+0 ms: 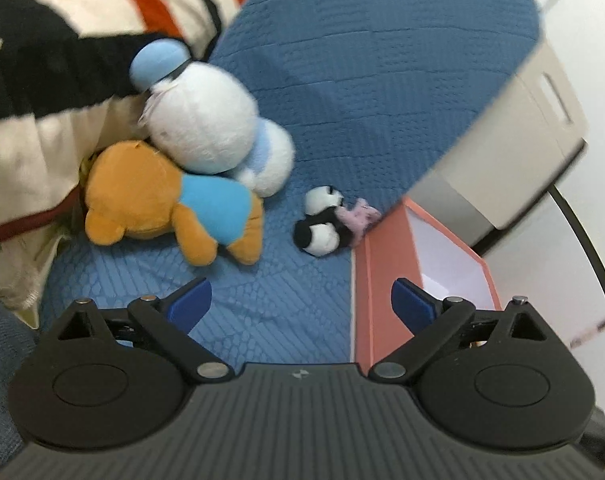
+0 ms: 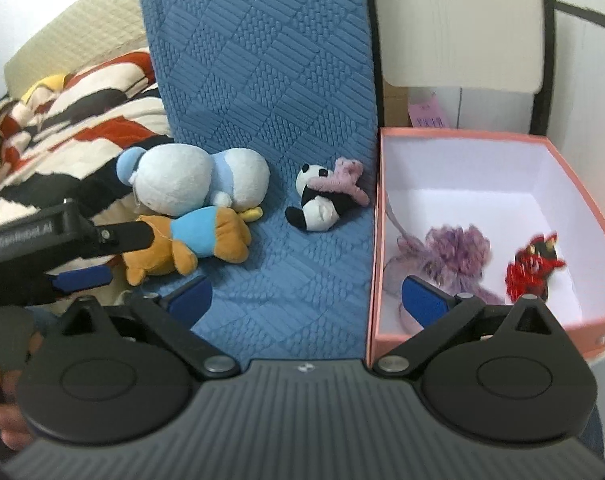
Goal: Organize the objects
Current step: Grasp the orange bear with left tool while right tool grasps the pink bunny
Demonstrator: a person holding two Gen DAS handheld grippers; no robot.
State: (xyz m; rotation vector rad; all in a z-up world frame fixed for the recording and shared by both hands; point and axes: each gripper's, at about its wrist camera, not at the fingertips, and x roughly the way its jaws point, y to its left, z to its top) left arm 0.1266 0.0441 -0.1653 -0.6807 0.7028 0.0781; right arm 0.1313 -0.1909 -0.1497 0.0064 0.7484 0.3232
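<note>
Lying sideways, panda (image 2: 317, 204) head toward backrest; left gripper (image 1: 301, 305), right gripper (image 2: 306, 297) agape.

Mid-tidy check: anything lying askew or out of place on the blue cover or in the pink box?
Three plush toys lie toppled outside the pink box: the white duck piled on the orange bear against the striped blanket, the panda on its side nearby. Nothing looks damaged.
</note>
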